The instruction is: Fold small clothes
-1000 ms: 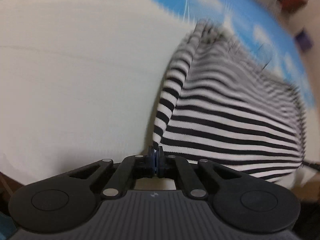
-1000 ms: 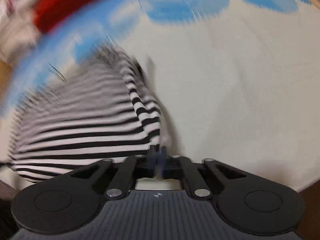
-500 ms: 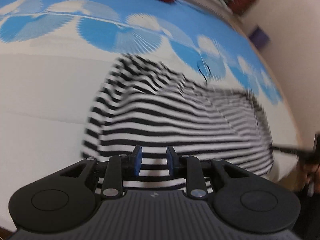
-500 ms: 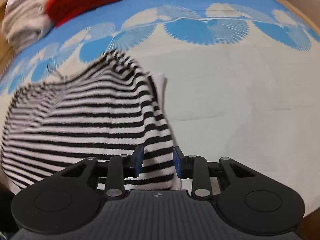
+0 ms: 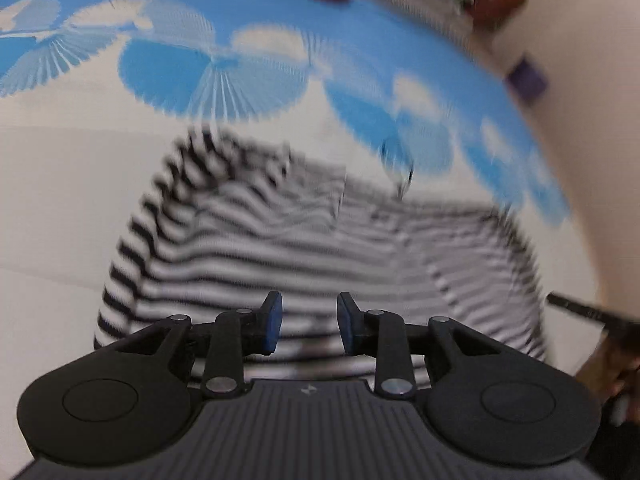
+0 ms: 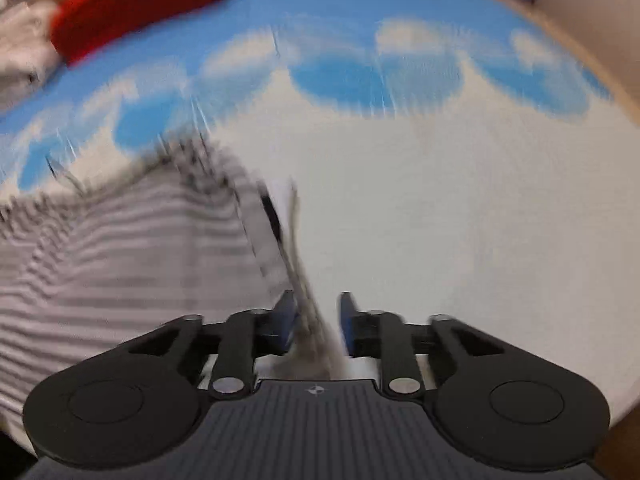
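A black-and-white striped small garment [image 5: 320,240] lies folded on the white and blue bed cover [image 5: 60,200]. My left gripper [image 5: 310,308] hovers over its near edge. Its jaws are opening, and the stripes show in the gap below, untouched by the blue pads. In the right wrist view the garment [image 6: 120,248] fills the left side. Its right edge runs down between the jaws of my right gripper [image 6: 316,308], which stands open. The pads are apart from the cloth. Both views are blurred.
A red cloth [image 6: 136,4] and a pale heap of clothes [image 6: 20,40] lie at the far side of the bed. A wall [image 5: 580,80] borders the bed on the right of the left wrist view, where a hand [image 5: 620,364] shows low down.
Both grippers were shut on the garment's edges a second ago. They have opened and let go, then drawn back and up. The garment has settled flat on the cover.
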